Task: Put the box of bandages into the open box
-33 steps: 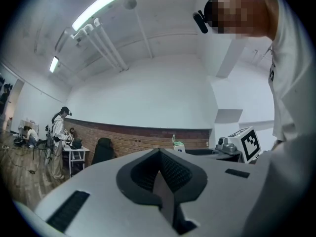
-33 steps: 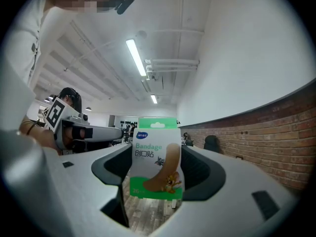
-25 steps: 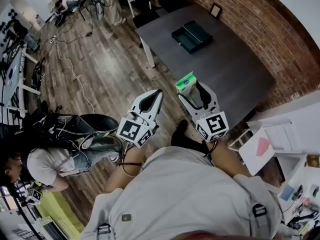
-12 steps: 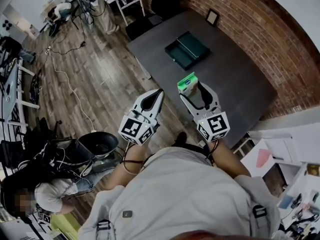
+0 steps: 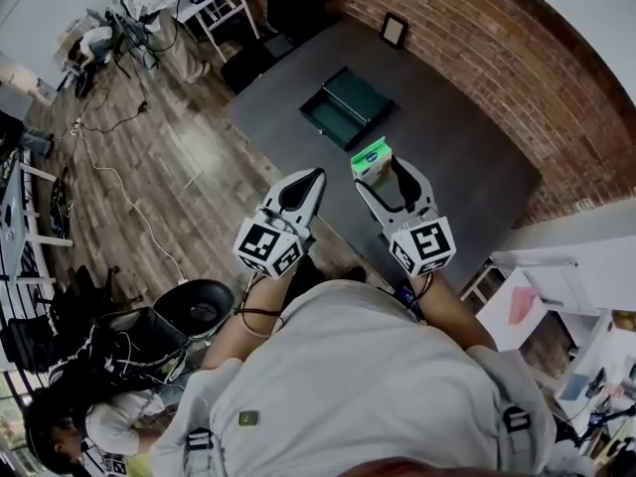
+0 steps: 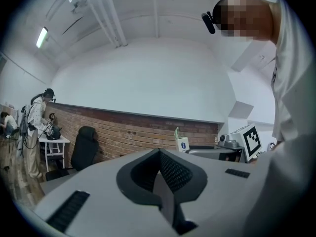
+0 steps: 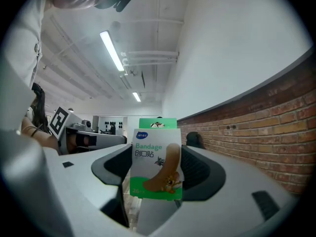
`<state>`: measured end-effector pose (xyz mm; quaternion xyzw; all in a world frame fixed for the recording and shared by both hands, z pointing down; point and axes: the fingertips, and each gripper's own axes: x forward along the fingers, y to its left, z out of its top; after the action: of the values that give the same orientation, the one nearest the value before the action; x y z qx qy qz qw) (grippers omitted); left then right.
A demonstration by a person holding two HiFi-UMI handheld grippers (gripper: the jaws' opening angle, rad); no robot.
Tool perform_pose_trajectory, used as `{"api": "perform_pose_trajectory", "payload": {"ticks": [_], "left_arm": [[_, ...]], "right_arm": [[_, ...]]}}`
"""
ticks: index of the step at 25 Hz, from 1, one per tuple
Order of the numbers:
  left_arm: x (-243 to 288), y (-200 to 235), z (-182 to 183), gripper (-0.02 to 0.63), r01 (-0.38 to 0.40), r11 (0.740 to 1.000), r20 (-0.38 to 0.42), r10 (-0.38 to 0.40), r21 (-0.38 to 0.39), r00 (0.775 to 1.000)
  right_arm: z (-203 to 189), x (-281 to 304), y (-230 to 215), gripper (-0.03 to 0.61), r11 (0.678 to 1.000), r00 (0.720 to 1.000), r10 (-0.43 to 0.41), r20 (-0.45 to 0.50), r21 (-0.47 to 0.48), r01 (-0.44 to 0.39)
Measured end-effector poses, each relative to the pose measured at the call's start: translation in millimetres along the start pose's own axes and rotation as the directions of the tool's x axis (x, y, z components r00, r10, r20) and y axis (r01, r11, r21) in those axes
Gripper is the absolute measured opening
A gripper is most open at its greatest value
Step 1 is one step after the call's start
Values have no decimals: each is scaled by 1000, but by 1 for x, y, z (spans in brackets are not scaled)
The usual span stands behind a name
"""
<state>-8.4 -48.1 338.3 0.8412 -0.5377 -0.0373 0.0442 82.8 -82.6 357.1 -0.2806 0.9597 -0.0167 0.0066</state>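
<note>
My right gripper (image 5: pixel 378 172) is shut on the green and white box of bandages (image 5: pixel 371 157), held in the air near the front edge of the dark grey table (image 5: pixel 447 137). In the right gripper view the box of bandages (image 7: pixel 155 159) stands upright between the jaws, its printed face toward the camera. The open dark green box (image 5: pixel 345 106) lies on the table's left part, beyond the gripper. My left gripper (image 5: pixel 303 184) is shut with nothing in it, beside the right one over the wooden floor. The left gripper view shows its jaws (image 6: pixel 159 174) closed together.
A small framed picture (image 5: pixel 394 30) leans on the brick wall at the table's far end. A black bin (image 5: pixel 196 309) stands on the floor at lower left. White desks with gear stand at upper left and at the right. A person sits at lower left.
The view has moved forward toward the table; the open green box now lies closer to the grippers. The right gripper still holds the bandage box; the left stays shut.
</note>
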Motion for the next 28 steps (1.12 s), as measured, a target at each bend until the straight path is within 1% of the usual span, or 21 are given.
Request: {"api": "perform_pose_trajectory", "payload": {"ticks": [5, 9, 13, 20, 24, 28], "left_arm": [[34, 25, 0, 15, 55, 998, -6, -55, -12, 998], [60, 56, -1, 15, 108, 994, -14, -109, -30, 994], [86, 98, -6, 15, 155, 986, -30, -157, -53, 987], [116, 173, -7, 15, 242, 967, -51, -246, -81, 968], [125, 210, -9, 15, 281, 955, -60, -287, -93, 956], [136, 238, -14, 15, 315, 944, -74, -322, -97, 944]], "right_arm": [[-4, 21, -23, 305, 999, 999, -50, -19, -5, 49], [-12, 52, -40, 305, 995, 994, -96, -51, 2, 96], [-20, 90, -56, 305, 989, 987, -145, -75, -4, 145], [-26, 163, -75, 305, 972, 966, -234, -109, -13, 234], [-33, 200, -76, 305, 964, 954, -267, -135, -27, 265], [-45, 230, -81, 305, 958, 943, -285, -174, -46, 282]]}}
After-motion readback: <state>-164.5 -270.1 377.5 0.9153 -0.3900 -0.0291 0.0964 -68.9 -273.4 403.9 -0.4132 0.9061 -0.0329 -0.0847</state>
